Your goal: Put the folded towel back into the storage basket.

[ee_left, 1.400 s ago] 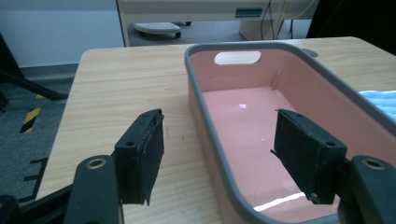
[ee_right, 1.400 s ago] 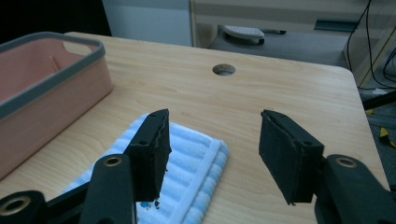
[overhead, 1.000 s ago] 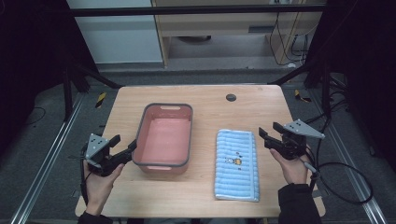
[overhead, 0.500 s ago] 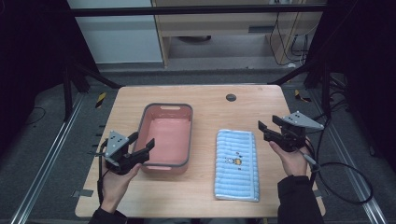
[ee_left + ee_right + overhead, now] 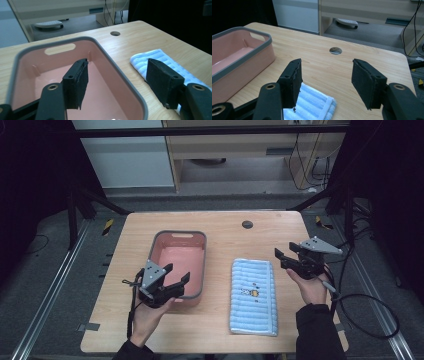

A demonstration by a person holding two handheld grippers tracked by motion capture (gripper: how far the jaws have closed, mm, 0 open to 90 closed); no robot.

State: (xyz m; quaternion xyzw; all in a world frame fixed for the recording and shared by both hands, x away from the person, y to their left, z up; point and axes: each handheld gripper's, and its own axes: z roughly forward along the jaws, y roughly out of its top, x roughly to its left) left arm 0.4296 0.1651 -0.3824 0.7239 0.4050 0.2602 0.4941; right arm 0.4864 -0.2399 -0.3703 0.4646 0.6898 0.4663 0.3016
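- The left gripper (image 5: 177, 274) hovers over the near right corner of the pink basin (image 5: 177, 265), jaws spread wide, gripping nothing
- The basin sits left of centre on the bench (image 5: 225, 227)
- The right gripper (image 5: 278, 259) hangs above the bench's right edge, jaws wide and empty, beside the far end of the folded blue towel (image 5: 253, 295)
- The towel lies flat, right of the basin, reaching toward the near edge

Left gripper (image 5: 177, 274) jaws apart, empty; right gripper (image 5: 278, 258) likewise.
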